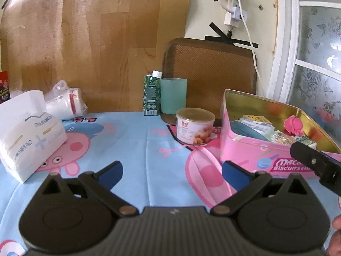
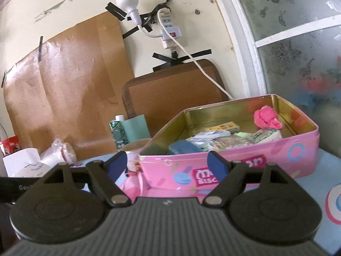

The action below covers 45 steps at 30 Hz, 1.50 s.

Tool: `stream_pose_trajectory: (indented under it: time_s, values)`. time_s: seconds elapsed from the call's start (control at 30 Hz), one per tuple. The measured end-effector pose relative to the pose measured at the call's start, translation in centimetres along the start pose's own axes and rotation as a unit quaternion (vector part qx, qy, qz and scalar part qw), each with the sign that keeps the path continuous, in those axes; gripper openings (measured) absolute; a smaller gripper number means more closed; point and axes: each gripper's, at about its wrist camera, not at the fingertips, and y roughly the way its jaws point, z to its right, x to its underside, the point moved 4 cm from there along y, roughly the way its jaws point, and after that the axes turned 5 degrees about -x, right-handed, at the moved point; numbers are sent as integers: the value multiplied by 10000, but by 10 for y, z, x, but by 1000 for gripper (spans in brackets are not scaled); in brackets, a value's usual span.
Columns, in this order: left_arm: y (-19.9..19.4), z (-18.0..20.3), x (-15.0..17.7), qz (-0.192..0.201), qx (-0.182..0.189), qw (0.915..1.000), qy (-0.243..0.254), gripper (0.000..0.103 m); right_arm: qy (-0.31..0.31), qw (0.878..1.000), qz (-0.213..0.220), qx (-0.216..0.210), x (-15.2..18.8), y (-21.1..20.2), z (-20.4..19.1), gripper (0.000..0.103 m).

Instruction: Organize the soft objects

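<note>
A pink biscuit tin point(image 1: 255, 153) point(image 2: 245, 162) stands open on the cartoon-print tablecloth. Inside lie a pink fluffy ball point(image 1: 293, 124) point(image 2: 267, 117), a blue-grey soft object point(image 2: 183, 146), tissue packets point(image 1: 259, 125) and other small packs. A white tissue pack point(image 1: 29, 136) sits at the left of the table. My left gripper point(image 1: 171, 171) is open and empty, low over the cloth left of the tin. My right gripper point(image 2: 168, 166) is open and empty, just in front of the tin; its side shows in the left wrist view point(image 1: 315, 164).
A round can point(image 1: 195, 129), a green carton point(image 1: 151, 93) and a teal cup point(image 1: 173, 96) stand behind the tin's left side. A bagged stack of paper cups point(image 1: 64, 102) lies at the back left. A brown board point(image 1: 213, 72) leans on the wall.
</note>
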Motion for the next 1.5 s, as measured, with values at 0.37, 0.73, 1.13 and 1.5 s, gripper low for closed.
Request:
stream_pose_trajectory:
  time_s: [0.37, 0.73, 1.13, 1.5]
  values:
    - [-7, -15, 5, -24, 9, 10000, -65, 103, 63, 9998, 165, 33, -4, -8, -22, 103]
    - [-9, -19, 9, -73, 68, 9999, -33, 103, 100, 9999, 15, 104, 0, -6, -32, 103]
    - [-7, -19, 11, -112, 13, 9999, 0, 103, 324, 9993, 22, 211, 2, -7, -26, 103]
    - [-16, -10, 9, 134, -210, 9993, 290, 103, 452, 9984, 159, 299, -2, -11, -21, 103]
